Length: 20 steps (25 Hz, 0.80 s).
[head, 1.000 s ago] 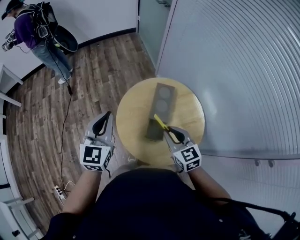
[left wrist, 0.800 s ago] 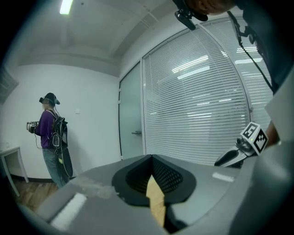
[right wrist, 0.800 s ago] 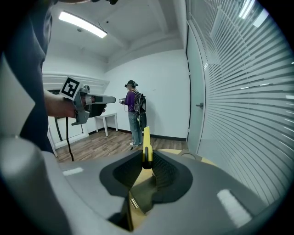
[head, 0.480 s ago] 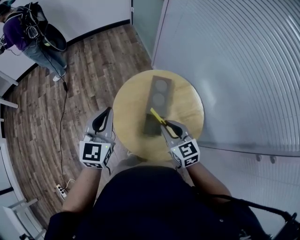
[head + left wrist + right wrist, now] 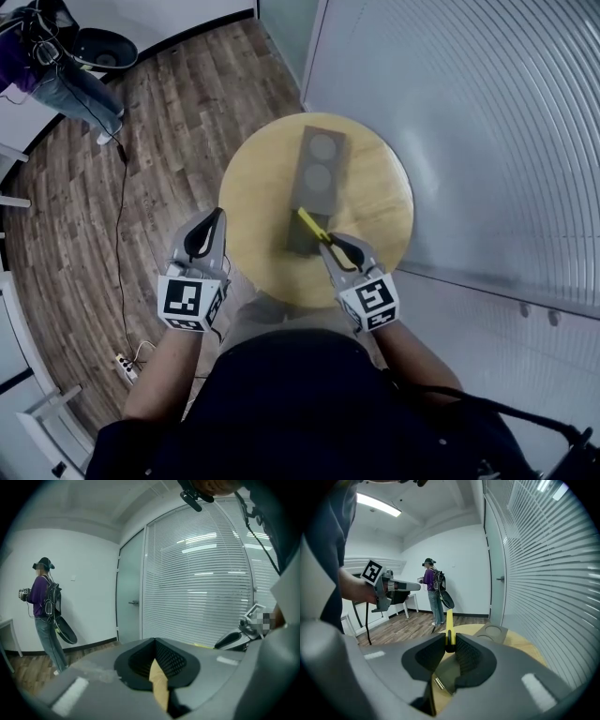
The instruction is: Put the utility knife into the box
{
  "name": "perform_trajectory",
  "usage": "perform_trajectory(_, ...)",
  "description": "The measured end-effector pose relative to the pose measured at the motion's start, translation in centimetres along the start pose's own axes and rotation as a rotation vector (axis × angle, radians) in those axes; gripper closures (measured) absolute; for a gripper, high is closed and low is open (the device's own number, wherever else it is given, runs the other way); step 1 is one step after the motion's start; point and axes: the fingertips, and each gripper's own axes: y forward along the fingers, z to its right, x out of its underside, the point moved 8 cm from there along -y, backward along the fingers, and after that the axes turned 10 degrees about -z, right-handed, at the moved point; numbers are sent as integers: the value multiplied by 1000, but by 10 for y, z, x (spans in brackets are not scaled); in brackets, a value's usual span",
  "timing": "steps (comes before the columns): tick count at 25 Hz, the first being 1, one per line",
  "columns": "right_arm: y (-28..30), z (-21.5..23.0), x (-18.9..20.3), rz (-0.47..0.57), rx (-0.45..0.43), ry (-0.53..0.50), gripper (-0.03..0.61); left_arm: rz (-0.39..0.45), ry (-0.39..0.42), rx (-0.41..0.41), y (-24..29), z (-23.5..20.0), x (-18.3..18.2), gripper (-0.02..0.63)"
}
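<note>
A long dark grey box lies on the round wooden table. Its far half shows two round recesses and its near end is darker. My right gripper is shut on the yellow utility knife, which sticks out past the fingertips over the box's near end. In the right gripper view the knife stands up between the jaws, with the box beyond it. My left gripper hovers off the table's left edge, shut on nothing; its own view shows the tips meeting.
Wood floor surrounds the table, and a cable runs to a power strip at the left. A glass wall with blinds stands close on the right. A person with a backpack stands far back left.
Both grippers have sunk a little, the left more than the right. The knife stays in the right gripper over the box's near end. The head view has shifted, so the far person slid toward the corner.
</note>
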Motion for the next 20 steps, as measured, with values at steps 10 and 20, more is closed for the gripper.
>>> perform_trajectory(10,15,5,14,-44,-18,15,503,-40,5,39,21,4,5,607)
perform_trajectory(20,43,20,38,-108,-48,37,503,-113,-10,63,51,4,37,608)
